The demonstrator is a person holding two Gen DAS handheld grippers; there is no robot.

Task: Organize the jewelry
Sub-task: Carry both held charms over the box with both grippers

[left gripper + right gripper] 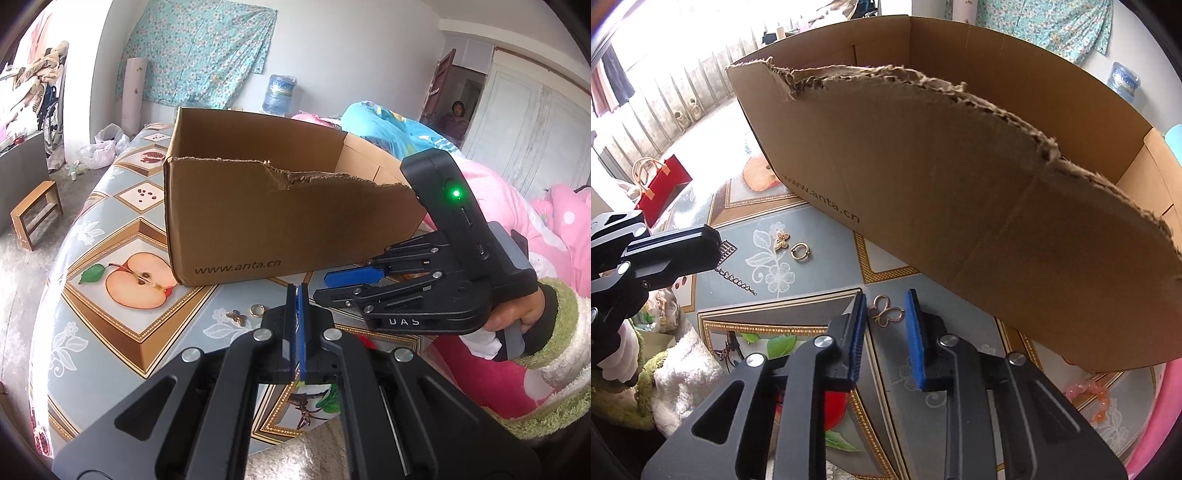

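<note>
A stool [35,210] stands on the floor left of the table. A floral cloth [195,51] hangs on the wall above a water jug [279,92]. A red bag [663,190] sits beyond the tablecloth [110,328].

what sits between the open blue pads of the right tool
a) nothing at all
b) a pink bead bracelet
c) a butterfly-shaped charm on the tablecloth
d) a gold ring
c: in the right wrist view the butterfly-shaped charm lies on the tablecloth between the spread pads of the right tool, which do not press on it; the gold ring lies further off.
</note>
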